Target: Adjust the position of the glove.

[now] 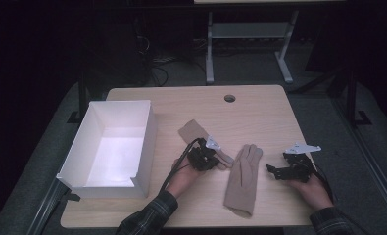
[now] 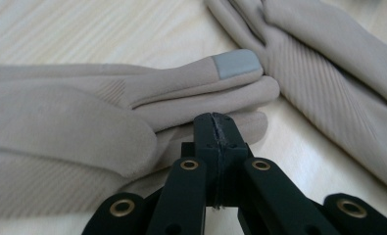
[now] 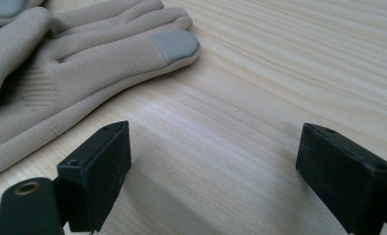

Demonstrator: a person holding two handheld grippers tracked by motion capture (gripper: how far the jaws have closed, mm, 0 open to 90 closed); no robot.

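High view: nearest me, my left gripper has its jaws pressed together, resting on the fingers of one beige glove. My right gripper holds its jaws wide apart over bare table. Between them lies the second glove. Farther left, the white box holds nothing.

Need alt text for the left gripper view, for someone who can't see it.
The left gripper, its black jaws shut, sits against the fingers of a beige glove with a grey fingertip patch. A second beige glove lies at upper right on the light wooden table.
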